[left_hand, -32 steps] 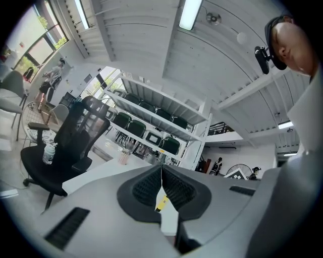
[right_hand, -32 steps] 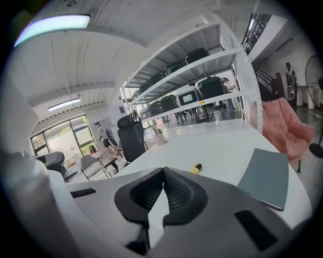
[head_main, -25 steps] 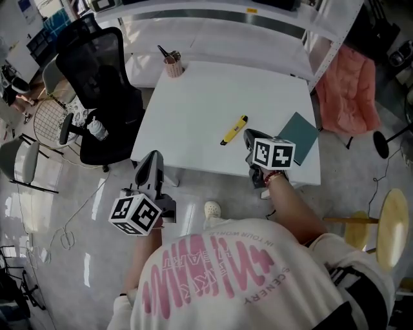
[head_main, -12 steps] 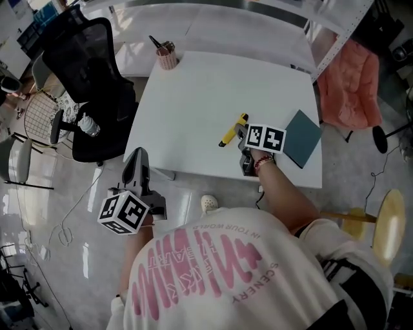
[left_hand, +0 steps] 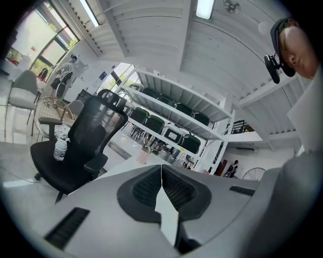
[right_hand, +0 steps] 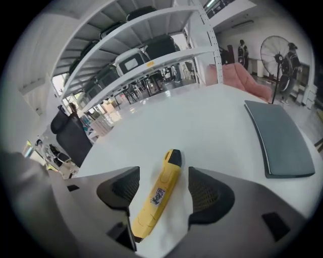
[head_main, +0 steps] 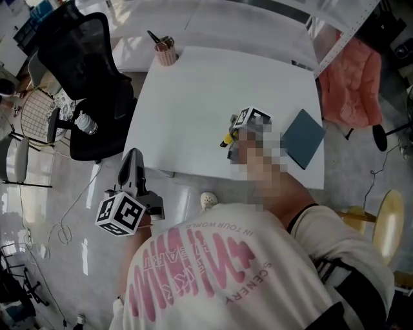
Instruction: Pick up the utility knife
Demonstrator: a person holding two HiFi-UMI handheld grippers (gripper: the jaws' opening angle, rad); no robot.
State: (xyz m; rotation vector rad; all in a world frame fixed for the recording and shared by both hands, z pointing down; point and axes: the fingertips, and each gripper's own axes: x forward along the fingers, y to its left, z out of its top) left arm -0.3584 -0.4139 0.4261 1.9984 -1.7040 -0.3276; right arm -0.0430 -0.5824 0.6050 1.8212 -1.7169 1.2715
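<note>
Right gripper (right_hand: pixel 162 187) jaws just opened wide, straddling yellow utility knife (right_hand: pixel 157 197) on white table (right_hand: pixel 217 126), no contact. Left gripper (left_hand: pixel 161 187) jaws together, empty.

White table (head_main: pixel 193 97) stands on a glossy pale floor (head_main: pixel 58 213), with a black office chair (head_main: pixel 84 58) just beside its left edge. White shelving (left_hand: pixel 176 101) stands behind. Ceiling light (left_hand: pixel 204 8) is on and the windows (left_hand: pixel 45 48) are bright.

shirt (head_main: pixel 213 271): "IN YOUR WORLD", probably "SCENERY", upside down | utility knife (right_hand: pixel 151 209) sticker (right_hand: pixel 158 195): unreadable
</note>
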